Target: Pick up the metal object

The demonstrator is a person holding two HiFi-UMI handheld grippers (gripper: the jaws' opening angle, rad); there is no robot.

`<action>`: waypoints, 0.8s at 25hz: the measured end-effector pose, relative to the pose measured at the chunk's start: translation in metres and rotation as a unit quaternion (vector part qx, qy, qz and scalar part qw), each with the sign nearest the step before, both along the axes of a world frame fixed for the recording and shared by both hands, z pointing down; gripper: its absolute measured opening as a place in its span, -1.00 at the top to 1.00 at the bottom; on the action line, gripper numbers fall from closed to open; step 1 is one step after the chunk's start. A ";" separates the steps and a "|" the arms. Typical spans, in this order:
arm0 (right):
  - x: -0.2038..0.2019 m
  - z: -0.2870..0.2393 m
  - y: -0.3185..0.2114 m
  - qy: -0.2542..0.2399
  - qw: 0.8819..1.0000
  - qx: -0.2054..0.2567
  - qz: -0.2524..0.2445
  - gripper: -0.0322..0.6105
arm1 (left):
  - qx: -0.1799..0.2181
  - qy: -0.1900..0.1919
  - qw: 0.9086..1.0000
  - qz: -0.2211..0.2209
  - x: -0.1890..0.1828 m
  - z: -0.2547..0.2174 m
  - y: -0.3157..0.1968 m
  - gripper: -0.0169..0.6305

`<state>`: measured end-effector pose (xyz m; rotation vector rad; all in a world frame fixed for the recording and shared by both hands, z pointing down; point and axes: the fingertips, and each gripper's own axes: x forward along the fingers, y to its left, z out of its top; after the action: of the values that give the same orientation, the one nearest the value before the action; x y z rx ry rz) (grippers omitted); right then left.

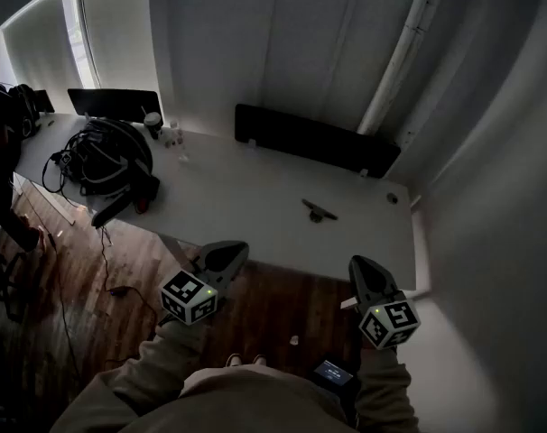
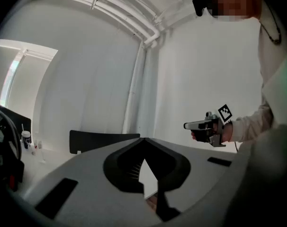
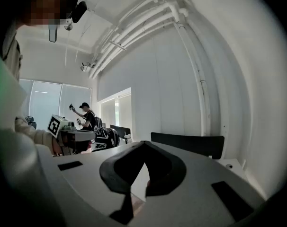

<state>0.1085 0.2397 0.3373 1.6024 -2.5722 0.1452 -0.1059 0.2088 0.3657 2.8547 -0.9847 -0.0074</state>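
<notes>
The metal object (image 1: pixel 319 211), small and dark with short arms, lies on the white table (image 1: pixel 246 206) towards its right side. Both grippers hang in front of the table's near edge, above the wooden floor. My left gripper (image 1: pixel 221 258) is shut, its tips meeting with nothing between them (image 2: pixel 144 141). My right gripper (image 1: pixel 368 273) is also shut and empty (image 3: pixel 142 144). The object lies beyond and between them, closer to the right one. Neither gripper view shows the object. Each gripper view shows the other gripper off to the side.
A black panel (image 1: pixel 314 142) runs along the table's back edge. A tangle of cables and gear (image 1: pixel 106 161), a dark screen (image 1: pixel 115 104) and small bottles (image 1: pixel 170 133) fill the table's left end. A person (image 1: pixel 3 170) stands at far left. A wall closes the right side.
</notes>
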 end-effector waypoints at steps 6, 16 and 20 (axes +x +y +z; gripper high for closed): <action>0.005 0.006 -0.002 0.006 1.000 -0.007 0.017 0.86 | 0.010 -0.004 1.000 -0.006 0.003 -0.004 0.000 0.96; 0.012 0.030 -0.004 -0.006 0.998 -0.057 0.023 0.86 | 0.026 -0.007 1.000 -0.005 0.013 -0.015 0.000 0.96; 0.018 0.033 -0.004 -0.010 0.998 -0.060 0.024 0.86 | 0.012 -0.026 1.000 0.003 0.023 -0.006 0.000 0.96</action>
<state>0.1262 0.2355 0.3703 1.6267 -2.4885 0.3138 -0.0832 0.2083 0.3594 2.8931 -0.9912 0.0554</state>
